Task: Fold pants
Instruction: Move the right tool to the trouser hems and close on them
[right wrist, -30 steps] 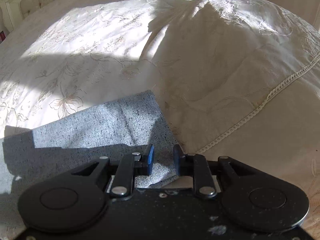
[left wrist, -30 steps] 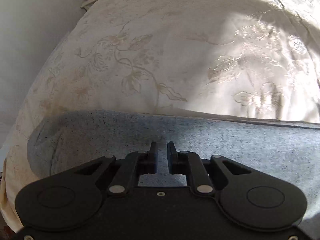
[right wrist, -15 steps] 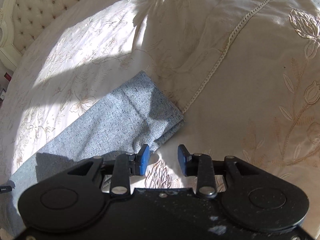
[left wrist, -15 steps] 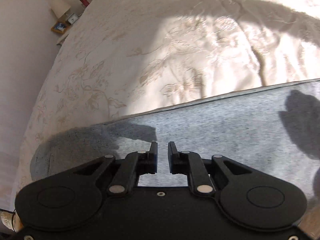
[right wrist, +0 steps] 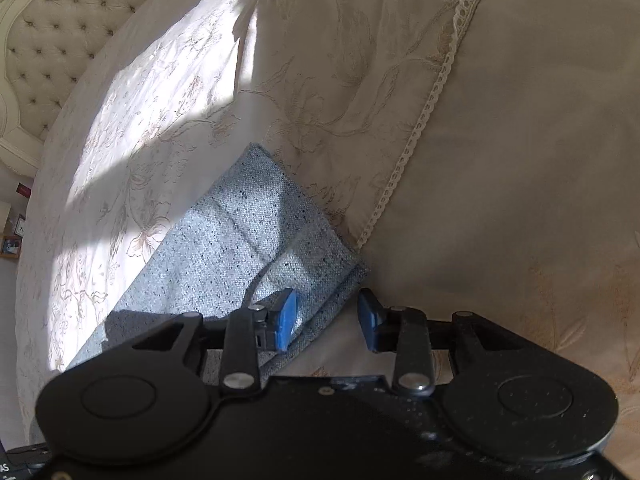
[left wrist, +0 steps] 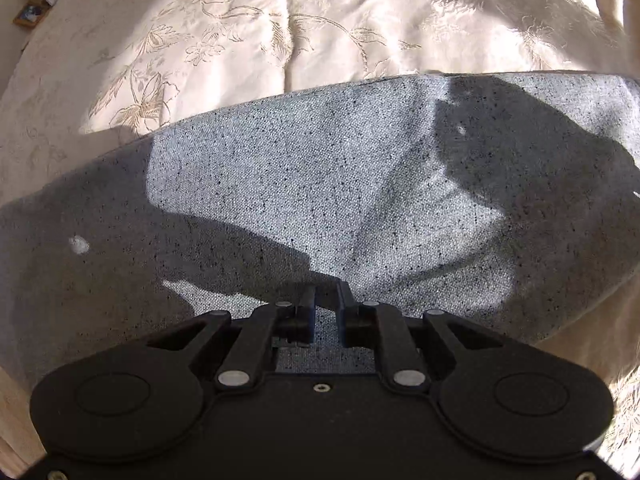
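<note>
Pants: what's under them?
The pants lie on a cream embroidered bedspread, which shows around their edges in both wrist views. Whatever is directly beneath the grey fabric is covered, so any trapped folds can't be seen.

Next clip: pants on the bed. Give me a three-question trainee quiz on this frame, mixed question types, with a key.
1. True or false: the right tongs are clamped on the hem of the grey pants.
2. Multiple choice: in the right wrist view, the lace trim on the bedspread lies A) under the pants, B) beside the pants' end, running away up the bed, C) between the pads.
3. Fill in: in the left wrist view, the left tongs point over the ____ with a small gap between the pads.

Key: 1. False: they are open, with the pants' edge near the left pad only. 2. B. 3. pants.
</note>
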